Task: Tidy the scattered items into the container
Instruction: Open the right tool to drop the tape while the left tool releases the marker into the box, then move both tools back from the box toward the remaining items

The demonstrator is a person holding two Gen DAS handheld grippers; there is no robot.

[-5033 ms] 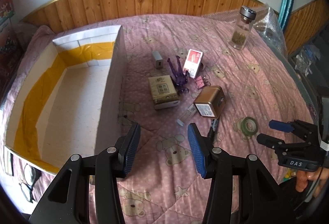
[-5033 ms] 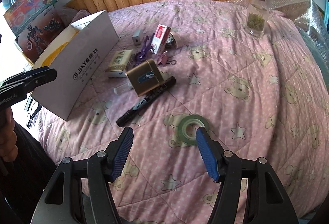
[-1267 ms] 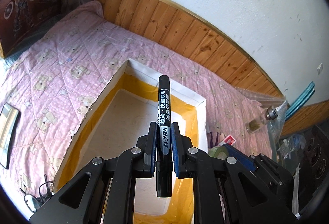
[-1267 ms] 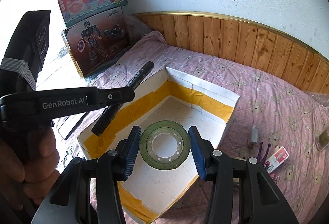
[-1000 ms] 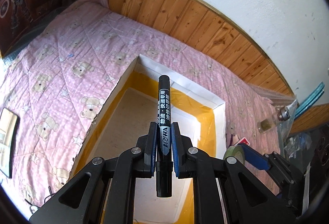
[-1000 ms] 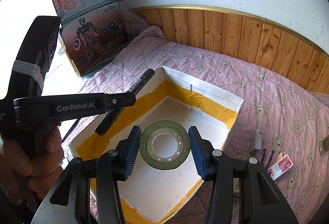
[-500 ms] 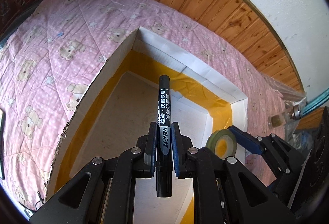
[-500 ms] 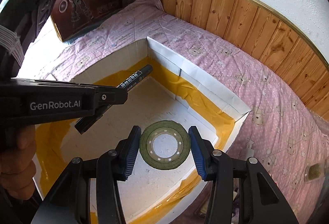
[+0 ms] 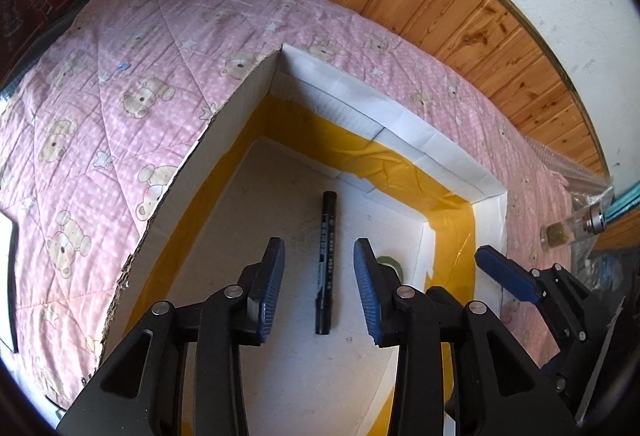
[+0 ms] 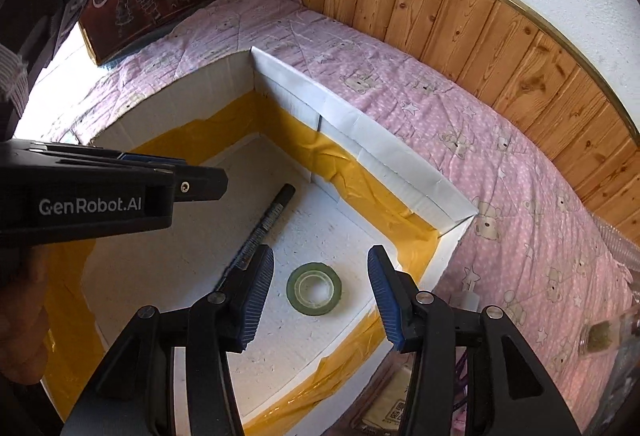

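slim black marker [image 9: 326, 264], green tape ring [image 10: 314, 289] flat in foam-white box [image 9: 420, 144].

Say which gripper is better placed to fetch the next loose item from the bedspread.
Probably the right gripper. Both have let go, marker and tape roll lying in the box, and the remaining items show just beyond the box's near corner in its view.

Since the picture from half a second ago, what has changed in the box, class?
Both grippers let go. The left gripper, jaws opening, dropped the marker; the right gripper dropped the tape roll. Both things now lie on the box floor. The box and the pink quilt stayed put.
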